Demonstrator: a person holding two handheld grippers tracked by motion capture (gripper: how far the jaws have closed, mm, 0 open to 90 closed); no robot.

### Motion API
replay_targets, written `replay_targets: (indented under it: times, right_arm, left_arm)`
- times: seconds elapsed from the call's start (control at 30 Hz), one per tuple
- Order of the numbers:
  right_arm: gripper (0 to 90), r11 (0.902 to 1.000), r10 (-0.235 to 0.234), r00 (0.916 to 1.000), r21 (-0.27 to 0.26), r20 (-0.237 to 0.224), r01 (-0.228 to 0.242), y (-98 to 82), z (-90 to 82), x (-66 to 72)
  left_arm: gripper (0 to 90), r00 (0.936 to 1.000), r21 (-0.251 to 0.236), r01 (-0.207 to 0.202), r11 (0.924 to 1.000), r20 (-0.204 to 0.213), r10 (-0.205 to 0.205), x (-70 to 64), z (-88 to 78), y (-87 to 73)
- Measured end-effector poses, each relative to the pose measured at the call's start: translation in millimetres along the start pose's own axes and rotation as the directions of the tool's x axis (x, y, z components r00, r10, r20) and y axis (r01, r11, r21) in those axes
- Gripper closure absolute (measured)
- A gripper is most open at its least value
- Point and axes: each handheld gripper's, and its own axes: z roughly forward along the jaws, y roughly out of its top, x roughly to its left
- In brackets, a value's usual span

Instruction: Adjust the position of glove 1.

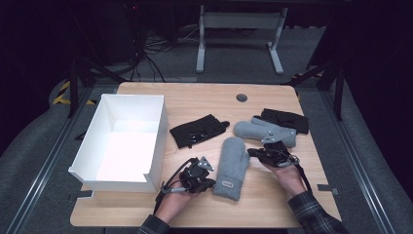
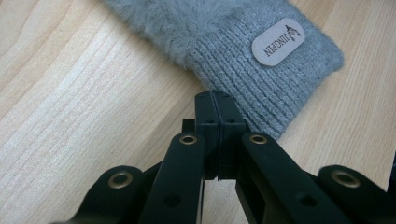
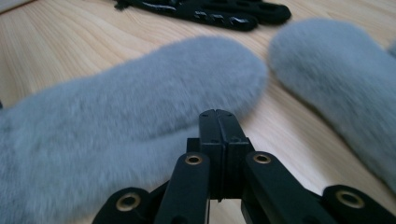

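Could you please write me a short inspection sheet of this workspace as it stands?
Surface: wooden table, round grommet near the far edge.
Job's things: near grey mitten, knit cuff toward the person; far grey mitten lying crosswise.
Clutter: white box at left, front wall cut low; black glove mid-table; second black glove behind the far mitten.
Grippers: left gripper shut, empty, at the mitten's cuff; right gripper shut, empty, beside the near mitten.
Cables: bundle on the floor beyond the table.
Surroundings: dark room, white desk frame.
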Motion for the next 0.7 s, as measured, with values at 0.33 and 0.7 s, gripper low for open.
replay_targets:
  times: [0.33, 0.7]
  right_arm:
    - [90.0, 0.9979, -0.04, 0.9965, 0.048, -0.074, 0.044, 9.7, 27.1, 14.8]
    - [90.0, 0.9922, -0.093, 0.9808, 0.067, -0.172, 0.105, 9.9, 35.0, 33.2]
  left_arm:
    - [90.0, 0.9994, 0.005, -0.023, 0.9997, 0.025, 0.022, -7.3, 6.5, 4.4]
    - [90.0, 0.9943, 0.025, -0.084, 0.9962, 0.069, 0.082, -30.4, 21.5, 12.2]
